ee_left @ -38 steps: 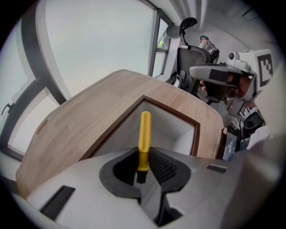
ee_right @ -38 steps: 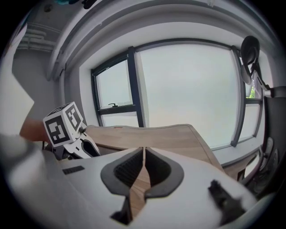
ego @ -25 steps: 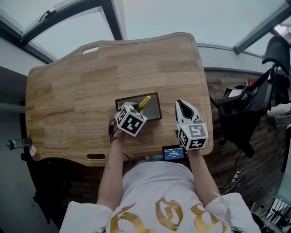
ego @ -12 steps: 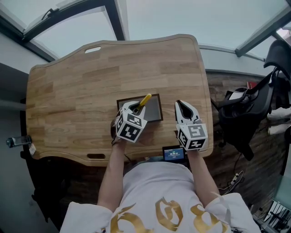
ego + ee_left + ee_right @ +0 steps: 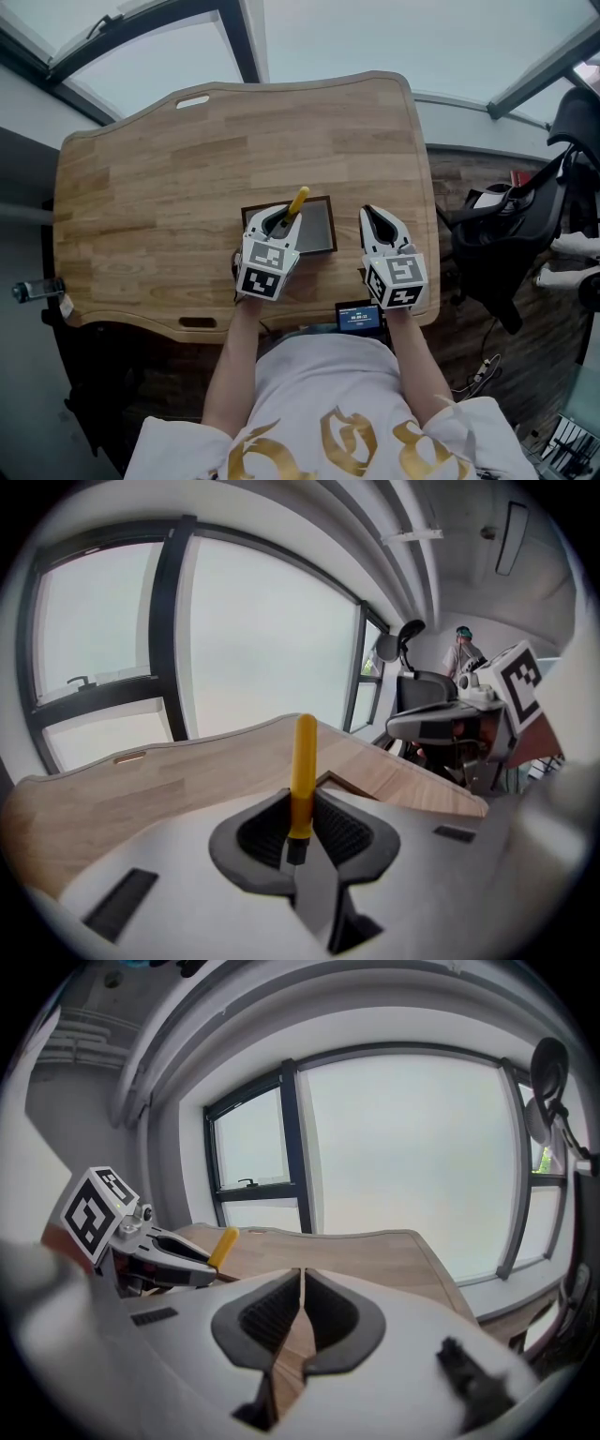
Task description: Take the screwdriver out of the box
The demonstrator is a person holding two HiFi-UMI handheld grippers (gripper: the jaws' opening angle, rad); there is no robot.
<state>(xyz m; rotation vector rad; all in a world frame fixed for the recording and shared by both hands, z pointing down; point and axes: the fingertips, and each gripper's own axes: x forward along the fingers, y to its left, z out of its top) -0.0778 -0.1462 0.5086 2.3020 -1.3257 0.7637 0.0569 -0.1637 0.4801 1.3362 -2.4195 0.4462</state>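
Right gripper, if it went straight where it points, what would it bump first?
Probably the light wooden tabletop. The right gripper tilts slightly down toward it, and nothing else seems to stand in its line.

No word or number can be read for certain. The cube [image 5: 263, 267] on the left gripper [image 5: 281, 219] and the cube [image 5: 397, 281] on the right gripper [image 5: 375, 215] bear black-and-white square marker patterns, not letters. A small dark screen [image 5: 358, 317] at the near edge of the table [image 5: 141, 206] shows pale figures too small to read. The gold ornament on the person's white shirt [image 5: 328, 394] forms no legible word
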